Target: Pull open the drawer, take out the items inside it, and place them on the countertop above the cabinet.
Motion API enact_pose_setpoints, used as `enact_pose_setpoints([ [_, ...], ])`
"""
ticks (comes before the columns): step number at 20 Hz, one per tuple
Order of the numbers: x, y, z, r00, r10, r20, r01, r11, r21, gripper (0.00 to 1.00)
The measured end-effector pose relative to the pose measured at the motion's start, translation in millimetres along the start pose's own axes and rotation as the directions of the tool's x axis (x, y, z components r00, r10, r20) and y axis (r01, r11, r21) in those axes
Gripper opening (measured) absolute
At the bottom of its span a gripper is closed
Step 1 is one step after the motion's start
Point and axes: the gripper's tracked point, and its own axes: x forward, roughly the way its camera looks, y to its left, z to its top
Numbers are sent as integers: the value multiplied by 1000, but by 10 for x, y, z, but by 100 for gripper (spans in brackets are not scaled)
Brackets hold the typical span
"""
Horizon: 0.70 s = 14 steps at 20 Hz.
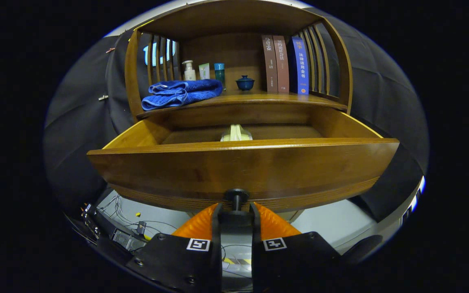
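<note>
I have the hand-held gripper (236, 211) closed on the drawer knob (236, 195), drawer (242, 162) pulled open; pale item (236, 133) sits inside, straight ahead and above the fingers, approx. centred w/ them.

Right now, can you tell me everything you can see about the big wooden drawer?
The drawer is brown, glossy-looking wood with a wide curved front and two side walls running back into the cabinet. It is pulled out, open, and sits level under the shelf with the blue towel. A small dark knob pokes from the middle of its front; the tool is closed around that knob. Inside, only the top of a pale yellowish item peeks over the front edge.
</note>
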Motion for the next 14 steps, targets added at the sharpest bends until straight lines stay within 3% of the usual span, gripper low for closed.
enact_pose_setpoints([
  [14,-186,57,-240,999,3,-36,-3,1000,-7,33],
])
